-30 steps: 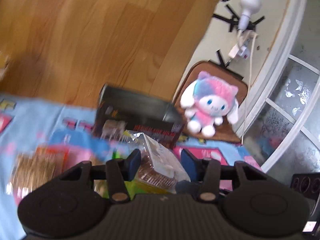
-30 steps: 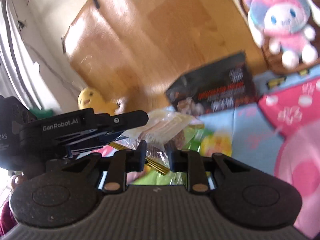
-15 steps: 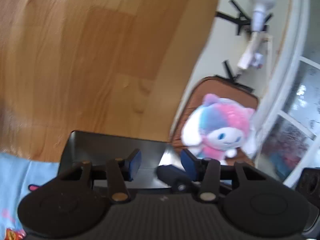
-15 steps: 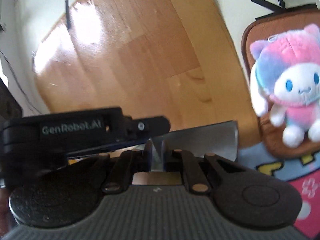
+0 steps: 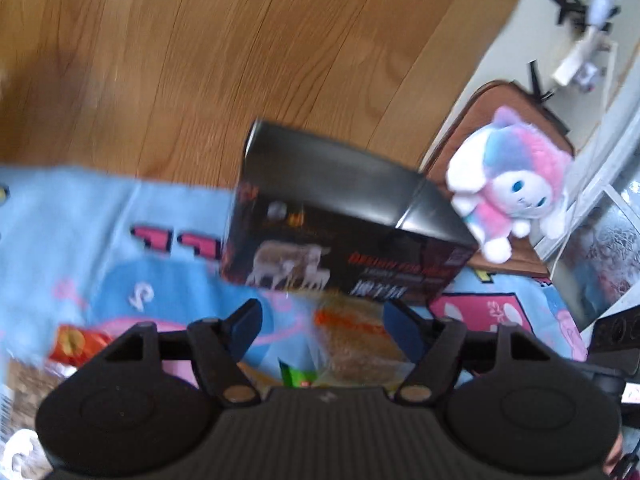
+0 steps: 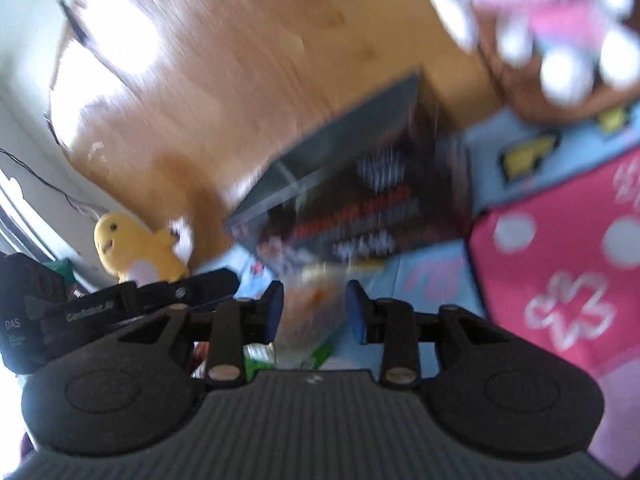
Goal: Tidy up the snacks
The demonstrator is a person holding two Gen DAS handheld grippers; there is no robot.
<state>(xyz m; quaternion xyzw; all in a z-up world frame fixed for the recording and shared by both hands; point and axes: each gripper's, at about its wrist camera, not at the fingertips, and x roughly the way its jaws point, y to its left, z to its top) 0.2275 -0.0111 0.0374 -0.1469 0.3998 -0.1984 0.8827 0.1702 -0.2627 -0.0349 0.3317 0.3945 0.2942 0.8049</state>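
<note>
A black cardboard box (image 5: 344,232) with an open top stands on the patterned mat, ahead of both grippers; it also shows blurred in the right wrist view (image 6: 360,200). My left gripper (image 5: 324,320) is open and empty above a clear bag of brown snacks (image 5: 356,344) lying in front of the box. My right gripper (image 6: 314,308) is open, with a blurred snack bag (image 6: 312,312) below, between its fingers. A red snack pack (image 5: 74,342) lies at the left. The left gripper's body (image 6: 120,304) shows in the right view.
A blue and pink play mat (image 5: 100,216) covers the near floor, with wooden floor (image 5: 200,60) beyond. A pink and white plush (image 5: 508,180) sits on a brown cushion at right. A yellow plush (image 6: 132,248) sits at the left wall.
Both grippers have opened wider and tilted back down from over the box toward the mat. The snack bags are in view again below the fingers.
</note>
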